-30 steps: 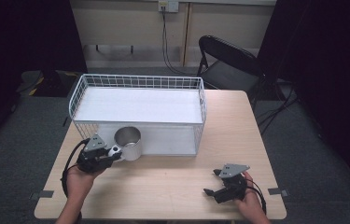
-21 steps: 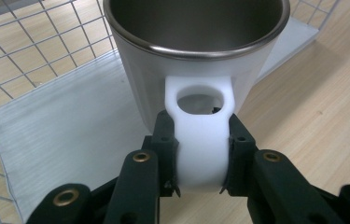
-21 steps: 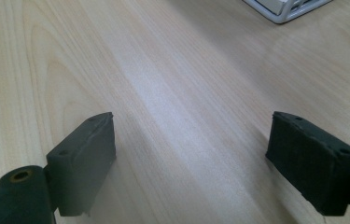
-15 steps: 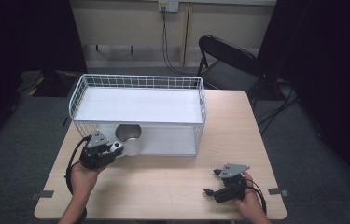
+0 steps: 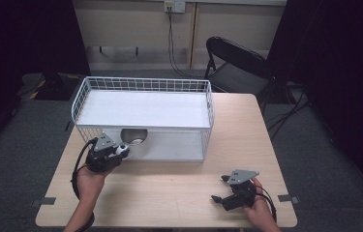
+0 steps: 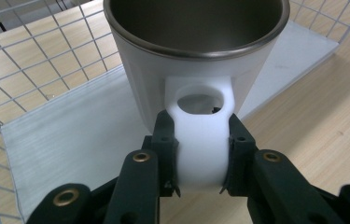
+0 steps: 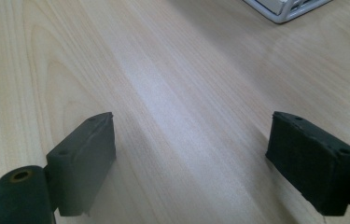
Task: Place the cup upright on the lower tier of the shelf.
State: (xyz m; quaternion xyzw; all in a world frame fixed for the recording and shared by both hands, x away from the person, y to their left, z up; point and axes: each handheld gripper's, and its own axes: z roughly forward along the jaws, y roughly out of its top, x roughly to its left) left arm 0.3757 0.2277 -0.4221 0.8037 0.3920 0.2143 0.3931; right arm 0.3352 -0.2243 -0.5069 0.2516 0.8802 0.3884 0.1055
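Note:
A white mug (image 6: 196,46) with a steel inside is held by its white handle in my left gripper (image 6: 199,135), which is shut on it. In the high view the mug (image 5: 134,137) shows behind the front left wires of the white wire basket (image 5: 208,101), with the left gripper (image 5: 121,151) just in front of that wall. Basket wires (image 6: 32,60) and a white panel (image 6: 70,140) lie around and under the mug. My right gripper (image 5: 219,188) rests open near the table's front right, with bare wood between its pads (image 7: 84,154).
The wooden table (image 5: 169,188) has free room in front of the basket and between the two hands. A black folding chair (image 5: 237,63) stands behind the table's far right corner. Cables hang down the back wall.
My left gripper has carried the mug away from me and slightly right, from in front of the basket to behind its front left wires. The right gripper has stayed put.

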